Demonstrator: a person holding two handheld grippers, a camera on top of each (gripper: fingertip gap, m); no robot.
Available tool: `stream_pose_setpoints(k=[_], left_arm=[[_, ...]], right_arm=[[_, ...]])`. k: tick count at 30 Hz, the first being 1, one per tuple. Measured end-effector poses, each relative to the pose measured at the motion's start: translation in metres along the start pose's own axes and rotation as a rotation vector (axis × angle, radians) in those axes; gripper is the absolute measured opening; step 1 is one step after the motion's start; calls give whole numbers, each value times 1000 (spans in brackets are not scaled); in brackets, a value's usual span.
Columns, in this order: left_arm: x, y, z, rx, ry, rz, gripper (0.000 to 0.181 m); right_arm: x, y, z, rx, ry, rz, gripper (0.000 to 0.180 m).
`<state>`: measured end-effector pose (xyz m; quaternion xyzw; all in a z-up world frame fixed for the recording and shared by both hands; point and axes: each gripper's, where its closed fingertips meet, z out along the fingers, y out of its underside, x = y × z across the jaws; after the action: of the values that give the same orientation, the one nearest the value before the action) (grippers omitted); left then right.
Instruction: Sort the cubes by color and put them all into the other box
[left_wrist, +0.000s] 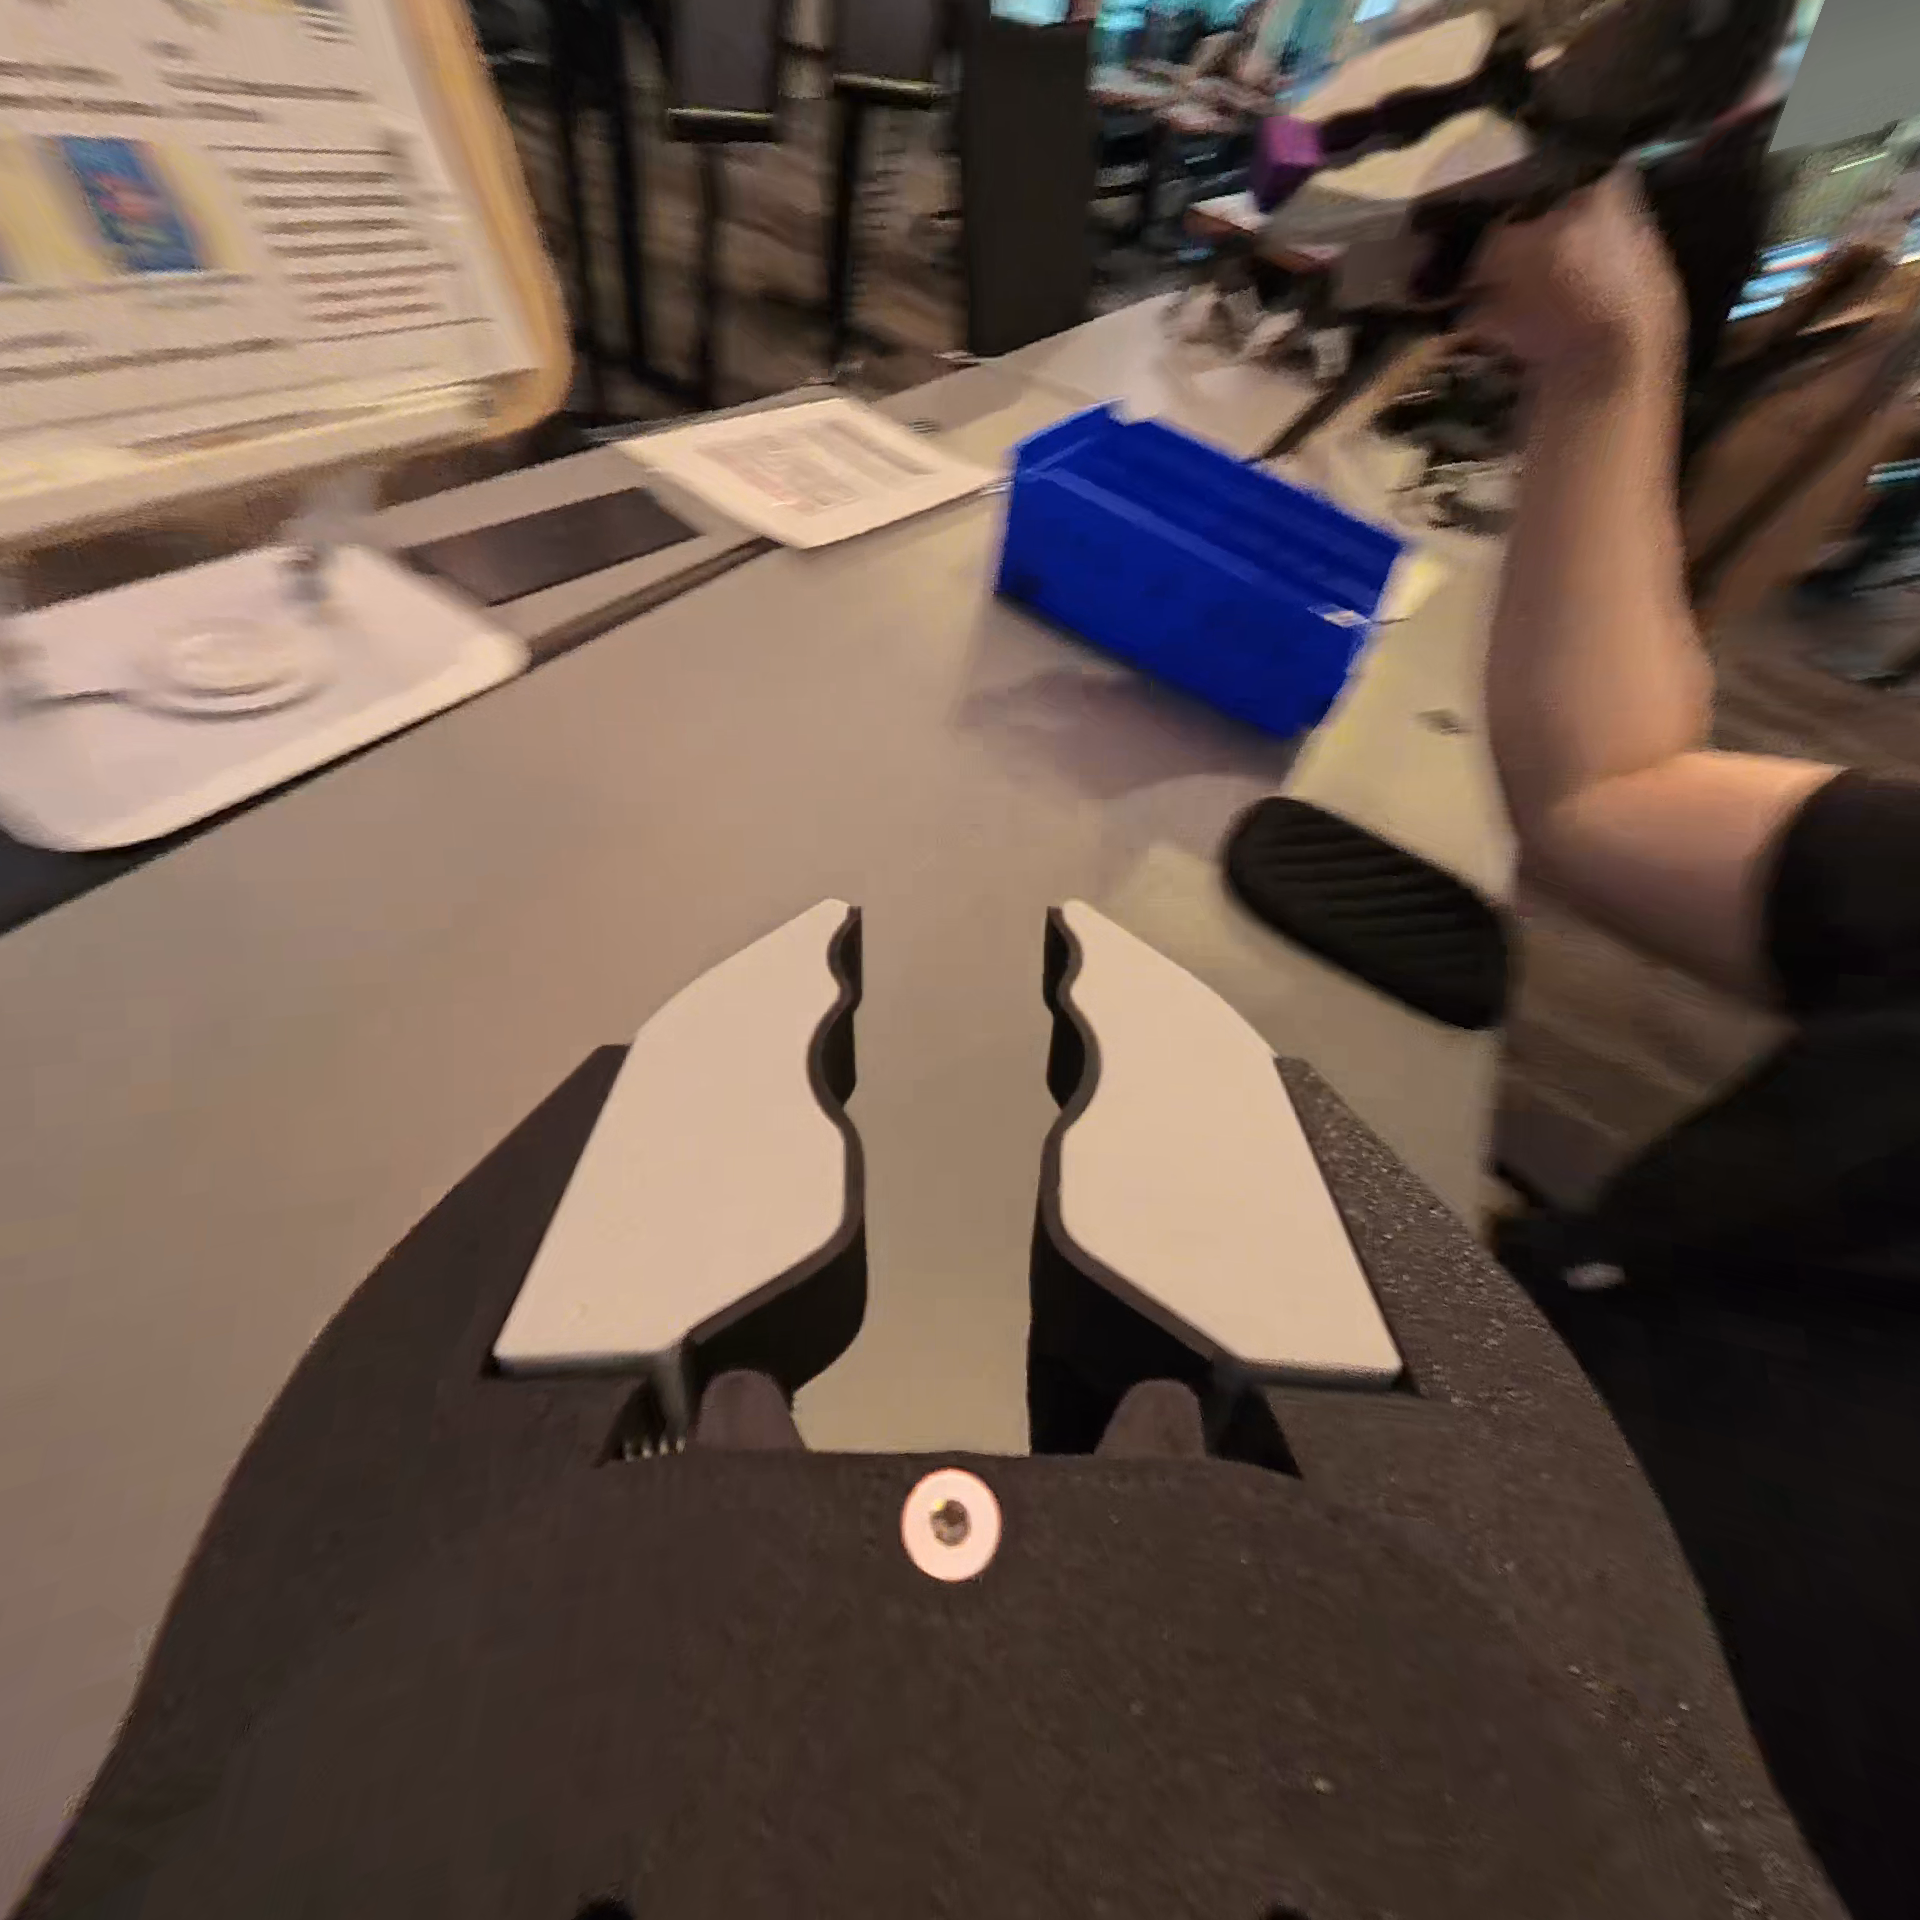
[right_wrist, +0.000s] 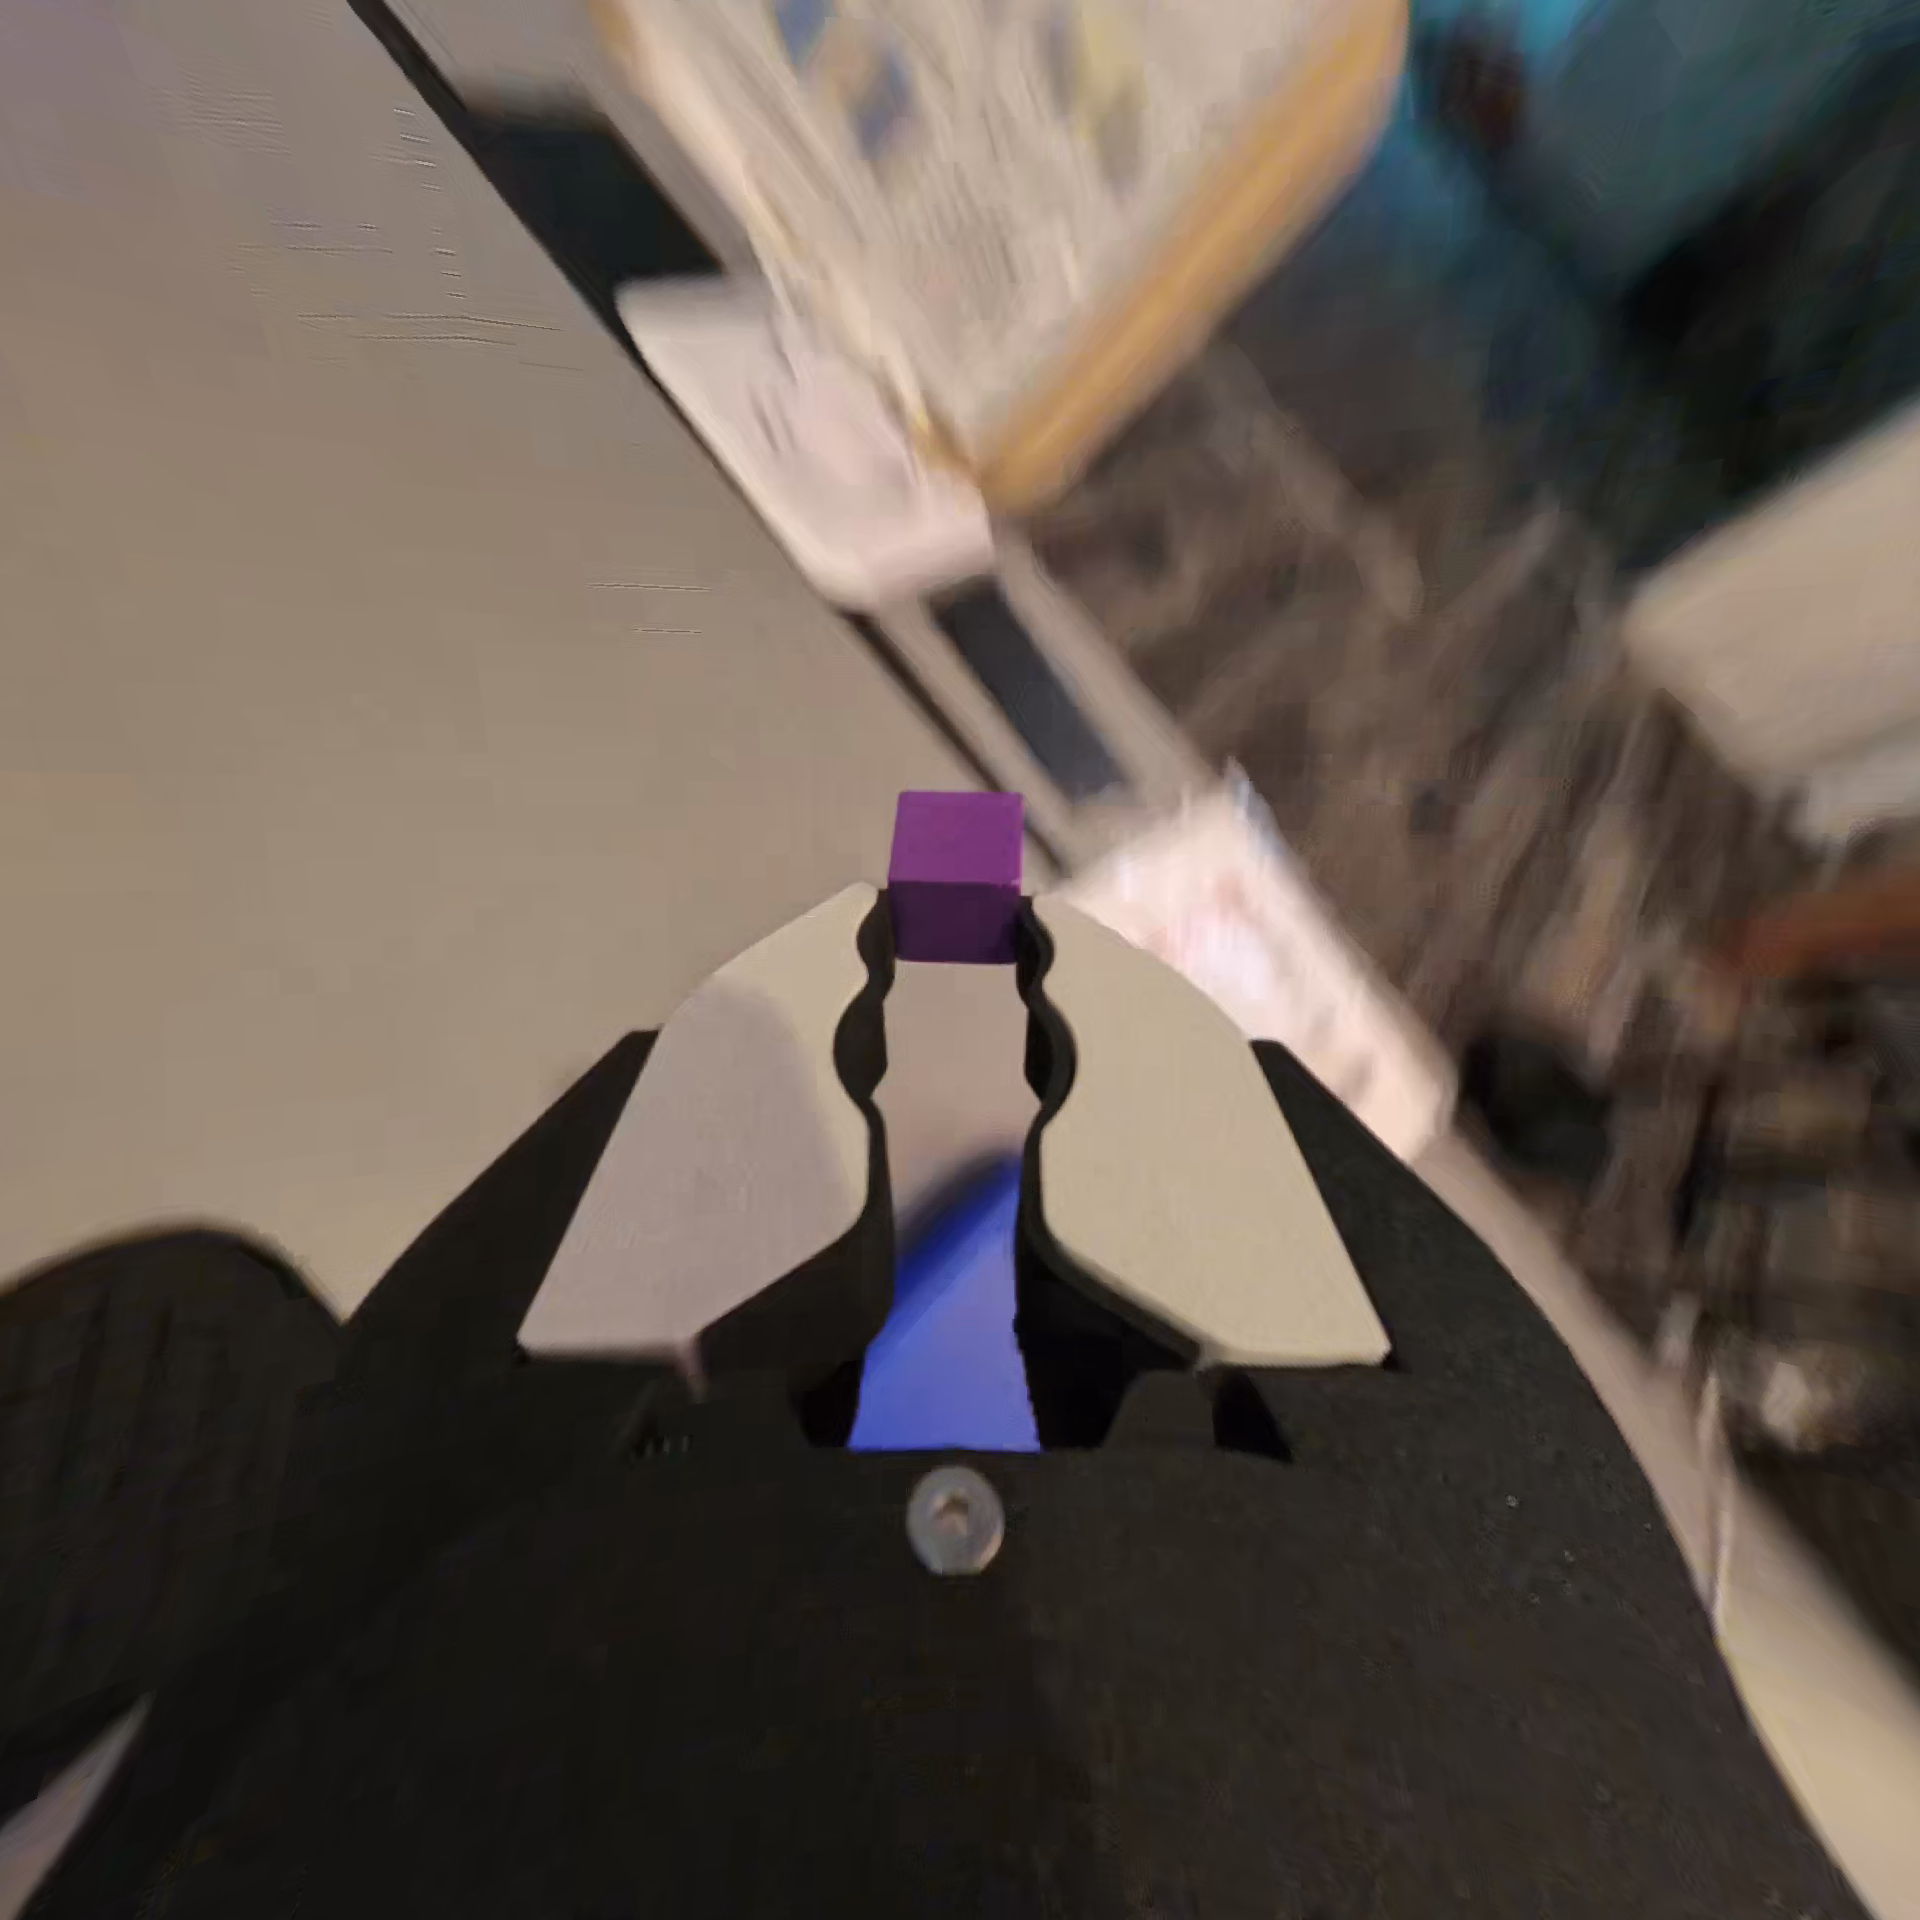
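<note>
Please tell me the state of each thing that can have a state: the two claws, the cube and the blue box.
Left claw: open, holding nothing, above the grey table.
Right claw: shut on the purple cube.
Purple cube: held between the fingertips, off the table.
Blue box: standing on the table; its inside is not visible.

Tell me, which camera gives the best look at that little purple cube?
The right wrist view. There the purple cube sits sharp and centred, pinched between the tips of the right gripper. The left wrist view shows only a blurred purple smudge high up in the far-off raised gripper; its own left gripper is open and empty.
</note>
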<state>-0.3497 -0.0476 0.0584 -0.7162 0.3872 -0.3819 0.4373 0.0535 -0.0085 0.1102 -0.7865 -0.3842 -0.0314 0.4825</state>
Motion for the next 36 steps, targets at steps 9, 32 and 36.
stream_pose_setpoints(k=[9,32,36], left_arm=[[-36,32,-3,-111,-356,70,33],[-22,20,-41,-142,-502,55,42],[-55,22,-104,-154,-687,16,48]], right_arm=[[33,255,52,-749,-115,631,22],[62,202,46,-371,-80,706,29],[59,127,-5,-145,31,664,34]])
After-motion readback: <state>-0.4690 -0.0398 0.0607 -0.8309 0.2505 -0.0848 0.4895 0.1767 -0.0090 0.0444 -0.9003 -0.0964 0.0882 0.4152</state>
